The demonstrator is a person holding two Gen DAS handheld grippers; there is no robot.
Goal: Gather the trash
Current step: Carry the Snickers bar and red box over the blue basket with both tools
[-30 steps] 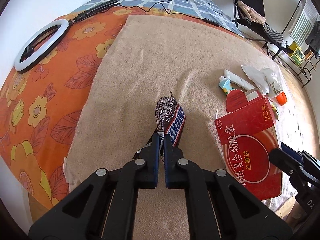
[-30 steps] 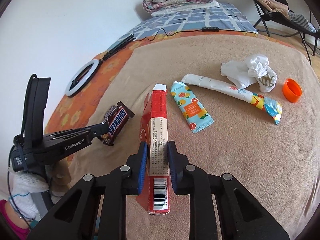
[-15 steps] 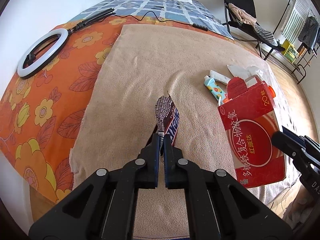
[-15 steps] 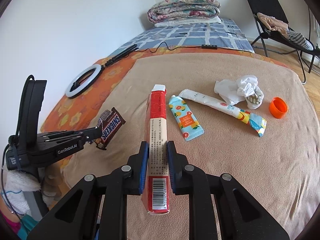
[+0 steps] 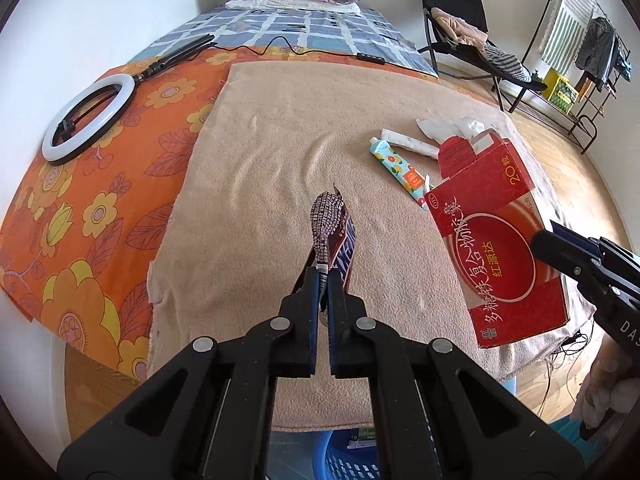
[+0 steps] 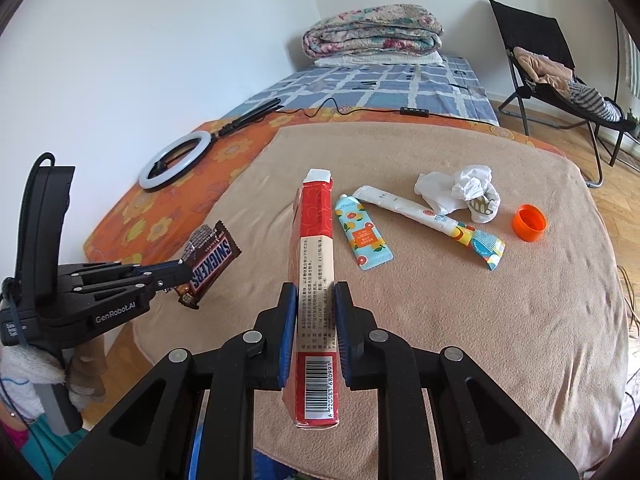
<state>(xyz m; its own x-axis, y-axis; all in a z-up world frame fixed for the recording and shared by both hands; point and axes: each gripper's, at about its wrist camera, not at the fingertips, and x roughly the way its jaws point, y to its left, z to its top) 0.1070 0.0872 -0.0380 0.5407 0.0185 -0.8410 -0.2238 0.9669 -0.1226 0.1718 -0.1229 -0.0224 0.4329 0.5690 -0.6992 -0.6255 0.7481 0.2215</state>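
- Carrying two pieces of trash at once, we are holding both clear of the tan blanket (image 6: 460,320), so the step in hand, as we judge it, is getting them to a bin.
- We are keeping the left gripper (image 5: 323,276) pinched fully together on the tail of the Snickers wrapper (image 5: 334,236); the wrapper is thin and crinkly, so we are advising a firm pinch until it is over the bin.
- We are clamping the right gripper (image 6: 316,300) narrowly across the slim sides of the red medicine box (image 6: 316,280), which is standing on edge between the pads, barcode end nearest us and its torn white flap pointing away.
- We are noticing a blue basket (image 5: 344,456) just under the near edge of the bed in the left wrist view; that is probably the place to drop, one item at a time.
- We are seeing the box as light card with an open, ragged top, so we are expecting it to crush if squeezed harder.
- Farther off on the blanket, we are still leaving a small orange-print tube (image 6: 362,232), a long white tube (image 6: 424,216), crumpled tissue (image 6: 464,192) and an orange cap (image 6: 529,223) at the right.
- Far left, a ring light (image 6: 174,160) is lying on the orange floral sheet (image 5: 80,208).
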